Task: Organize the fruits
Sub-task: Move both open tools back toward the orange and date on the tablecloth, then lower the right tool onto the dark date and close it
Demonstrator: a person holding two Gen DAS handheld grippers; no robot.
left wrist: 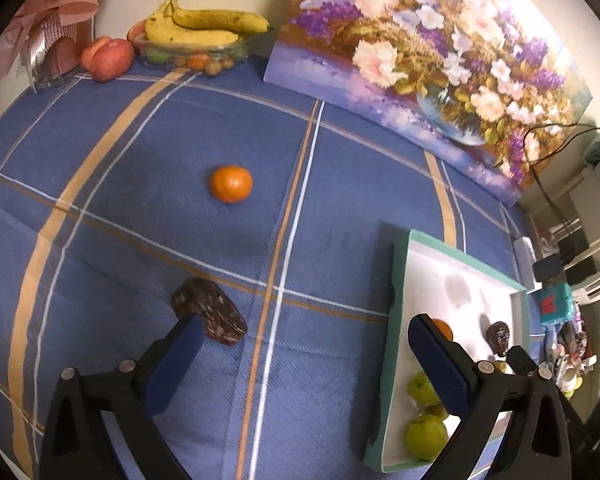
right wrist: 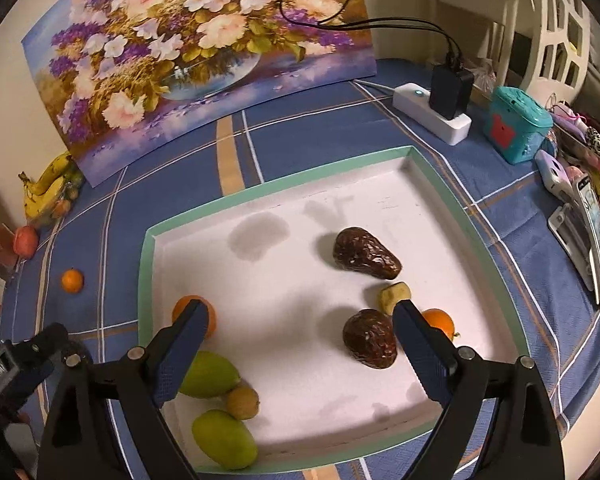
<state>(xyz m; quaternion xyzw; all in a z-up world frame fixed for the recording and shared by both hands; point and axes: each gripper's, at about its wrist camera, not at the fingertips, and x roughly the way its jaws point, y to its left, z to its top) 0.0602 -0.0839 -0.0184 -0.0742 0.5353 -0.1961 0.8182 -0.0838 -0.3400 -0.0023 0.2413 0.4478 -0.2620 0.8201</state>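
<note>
On the blue checked tablecloth (left wrist: 140, 200), I am itemising the following.

1. White tray with a green rim (right wrist: 146, 264), lying at the right of the cloth. It is serving, I judge, as the collecting place. Inside it are lying two dark wrinkled fruits (right wrist: 366, 254), two green fruits (right wrist: 224, 438) at the near left, a small yellowish round fruit (right wrist: 242, 402), a pale lump (right wrist: 394, 298), and two oranges (right wrist: 440, 320), one at each side.

2. Left gripper (left wrist: 304, 356): I am holding it over the cloth just left of the tray, its claw standing wide apart and gripping nothing. A dark wrinkled fruit (left wrist: 208, 310) is lying just beyond its left finger, not yet in the tray.

3. Right gripper (right wrist: 298, 344): I am holding it over the tray's near half, its claw apart and empty. One dark fruit is lying beside its right finger; whether they are touching, I cannot tell.

4. Loose orange (left wrist: 231, 184), sitting alone mid-cloth, well apart from the tray; I judge it is still waiting to be collected.

5. Far left corner: a clear bowl (left wrist: 192, 54) carrying bananas (left wrist: 204, 26), with a peach (left wrist: 108, 58) beside it, seemingly kept as ordinary storage.

6. Flower painting (right wrist: 180, 52), leaning against the far wall.

7. White power strip (right wrist: 432, 118), lying far right, feeding cables.

Writing: a label on the left gripper's body, showing in the right wrist view, is too blurred for reading. No brands are making themselves legible.
</note>
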